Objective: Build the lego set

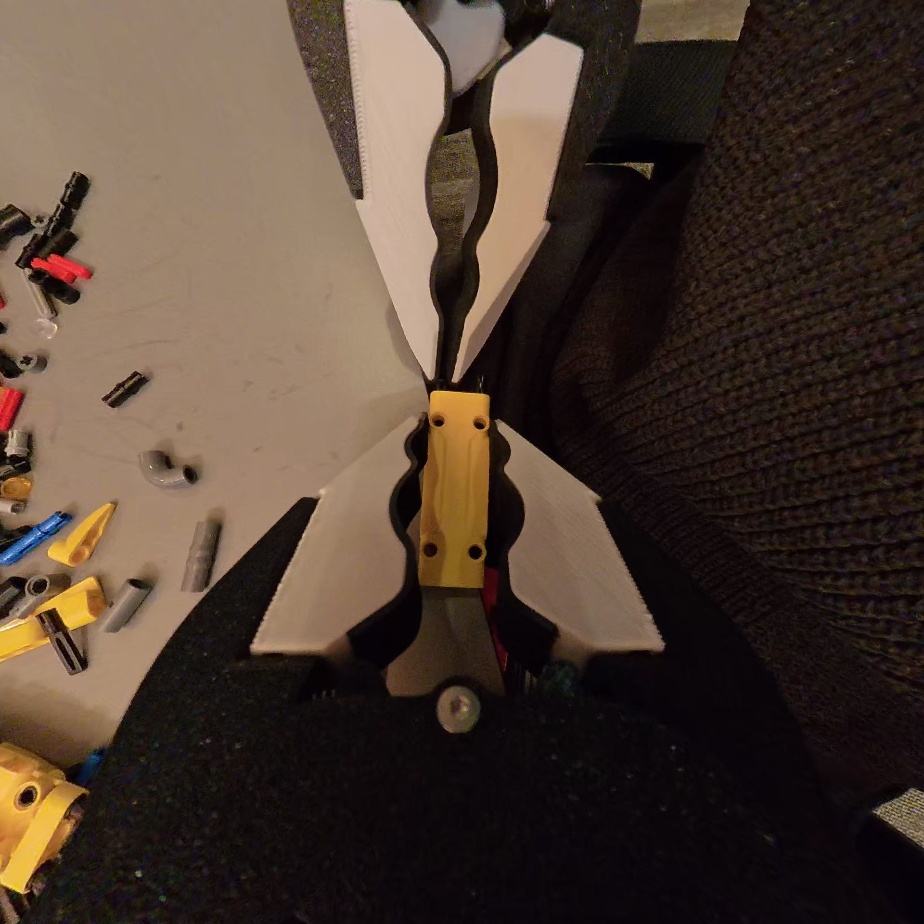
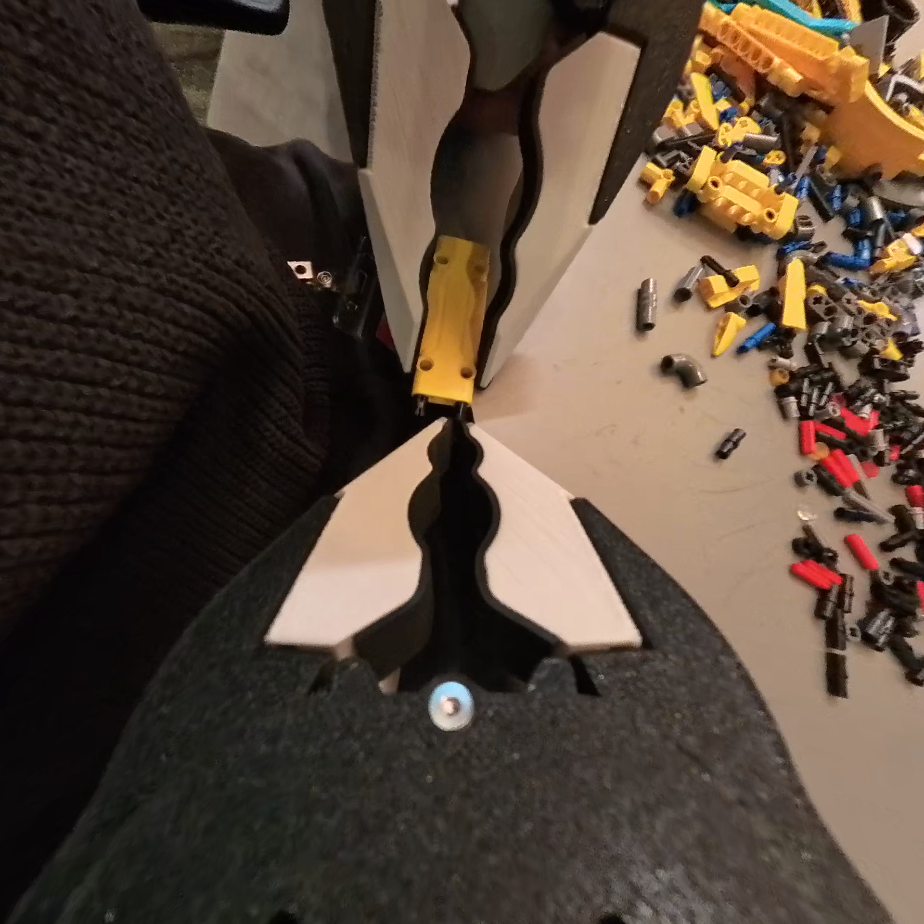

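Two grippers meet tip to tip at mid-frame: left gripper (image 1: 457, 480) clamps the yellow panel piece (image 1: 454, 492) lengthwise along its fingers, while right gripper (image 2: 452, 430) pinches shut at the panel's pin (image 2: 464, 409) end, above the desk (image 1: 225, 225) edge.

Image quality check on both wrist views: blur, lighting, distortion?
Left wrist view: warm, dim light; yellow panel in the left tool is sharp, while loose parts at the left edge smear and the knit sleeve is nearly black. Right wrist view: similar dim cast; right tool is sharp, parts pile softens toward the edge; wide-angle stretching in both.
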`<state>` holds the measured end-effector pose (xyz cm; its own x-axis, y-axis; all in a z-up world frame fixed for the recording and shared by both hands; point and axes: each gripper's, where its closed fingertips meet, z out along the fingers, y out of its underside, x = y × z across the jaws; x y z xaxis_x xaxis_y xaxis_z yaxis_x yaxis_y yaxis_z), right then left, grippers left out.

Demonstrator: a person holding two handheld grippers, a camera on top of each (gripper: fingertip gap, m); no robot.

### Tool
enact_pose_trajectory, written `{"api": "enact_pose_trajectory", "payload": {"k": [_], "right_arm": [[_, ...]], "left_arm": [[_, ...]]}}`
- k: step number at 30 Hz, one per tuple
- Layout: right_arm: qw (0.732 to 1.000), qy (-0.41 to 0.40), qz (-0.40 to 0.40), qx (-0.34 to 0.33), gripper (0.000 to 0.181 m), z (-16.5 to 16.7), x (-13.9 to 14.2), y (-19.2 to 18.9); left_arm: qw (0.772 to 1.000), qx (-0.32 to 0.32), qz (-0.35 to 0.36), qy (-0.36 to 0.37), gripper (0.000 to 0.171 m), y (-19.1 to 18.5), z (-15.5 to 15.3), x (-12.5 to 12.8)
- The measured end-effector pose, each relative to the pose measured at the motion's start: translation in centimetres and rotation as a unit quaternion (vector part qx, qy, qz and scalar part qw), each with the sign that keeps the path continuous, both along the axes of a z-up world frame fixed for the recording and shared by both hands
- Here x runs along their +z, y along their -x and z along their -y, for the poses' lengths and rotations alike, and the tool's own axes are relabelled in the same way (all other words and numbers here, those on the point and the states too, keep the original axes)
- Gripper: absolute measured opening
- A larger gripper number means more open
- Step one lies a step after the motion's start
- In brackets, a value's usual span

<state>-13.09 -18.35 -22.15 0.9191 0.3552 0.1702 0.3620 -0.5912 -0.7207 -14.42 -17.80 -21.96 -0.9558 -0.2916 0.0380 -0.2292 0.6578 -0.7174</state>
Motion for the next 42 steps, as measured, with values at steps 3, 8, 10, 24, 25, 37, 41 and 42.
{"api": "enact_pose_trajectory", "payload": {"k": [3, 8, 10, 24, 25, 37, 41, 42], "right_arm": [[0.995, 0.024, -0.095, -0.014, 0.001, 0.07, 0.14, 0.01], [0.969, 0.049, -0.24, -0.038, 0.002, 0.1, 0.29, 0.11], [0.962, 0.055, -0.263, -0.044, 0.002, 0.12, 0.39, 0.08], [0.987, 0.108, -0.115, 0.033, 0.002, 0.16, 0.41, 0.01], [0.988, 0.111, -0.104, 0.034, 0.002, 0.15, 0.42, -0.02], [0.967, 0.079, -0.237, -0.054, 0.001, -0.08, 0.66, -0.11], [0.96, 0.06, -0.263, -0.075, 0.001, -0.18, 0.65, -0.17], [0.958, 0.052, -0.269, -0.081, 0.001, -0.21, 0.64, -0.18]], "left_arm": [[1.0, 0.002, -0.001, 0.001, 0.023, -0.05, 0.01, 0.02], [1.0, 0.002, 0.002, 0.0, 0.024, -0.07, 0.01, 0.02], [1.0, 0.002, 0.001, 0.0, 0.024, -0.07, 0.01, 0.02], [1.0, -0.008, -0.002, 0.001, 0.023, -0.06, -0.01, 0.04], [1.0, -0.008, -0.002, 0.001, 0.023, -0.08, -0.01, 0.05], [1.0, -0.008, -0.003, 0.002, 0.023, -0.09, -0.02, 0.07], [1.0, -0.007, -0.008, 0.005, 0.023, -0.1, -0.03, 0.09], [1.0, -0.007, -0.008, 0.005, 0.023, -0.1, -0.03, 0.11]]}}
